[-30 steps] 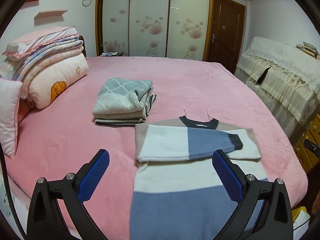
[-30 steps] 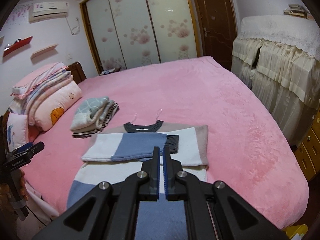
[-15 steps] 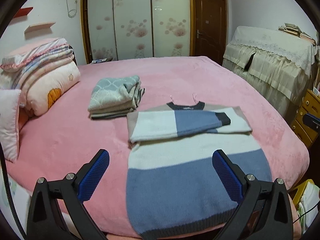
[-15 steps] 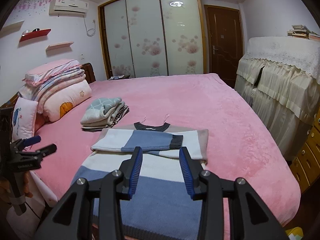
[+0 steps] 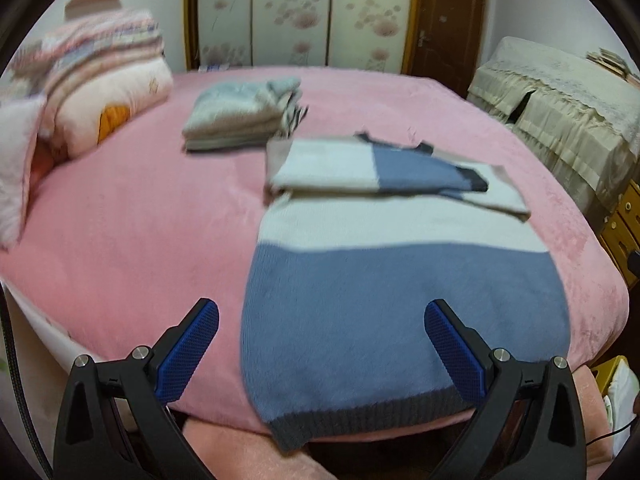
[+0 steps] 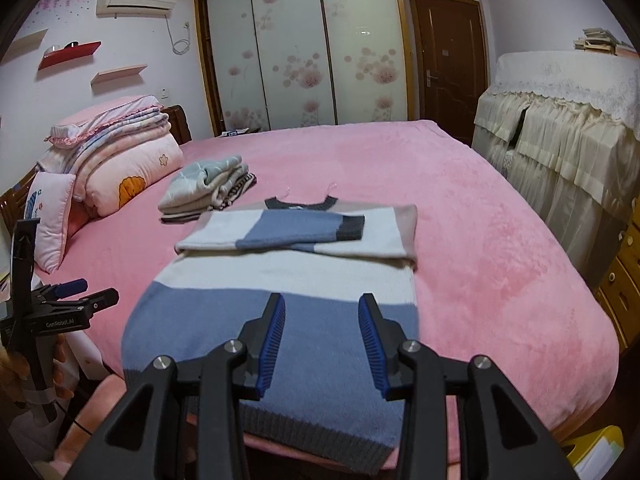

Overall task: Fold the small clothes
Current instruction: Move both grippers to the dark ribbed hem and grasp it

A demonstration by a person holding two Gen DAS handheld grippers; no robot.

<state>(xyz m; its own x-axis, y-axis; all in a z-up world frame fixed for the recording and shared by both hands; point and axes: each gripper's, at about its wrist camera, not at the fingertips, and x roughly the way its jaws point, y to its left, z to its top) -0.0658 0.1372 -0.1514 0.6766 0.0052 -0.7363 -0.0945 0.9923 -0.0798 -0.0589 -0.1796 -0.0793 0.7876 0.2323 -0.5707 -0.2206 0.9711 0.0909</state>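
So with both sleeves of the striped sweater (image 6: 280,300) crossed over its chest at twelve o'clock, we hover our left gripper (image 5: 320,336) and right gripper (image 6: 322,336) open and empty above its gray hem (image 6: 320,436), body unfolded.

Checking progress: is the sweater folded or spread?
Partly folded: the sweater has both sleeves crossed over its chest; its body lies flat.

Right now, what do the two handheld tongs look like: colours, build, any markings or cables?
Both tongs, left and right, are matte black angular frames with silver pivot bolts and blue ribbed pads. Seen from the right wrist view, the left unit bears small white lettering, not clearly readable. A black cable runs alongside.
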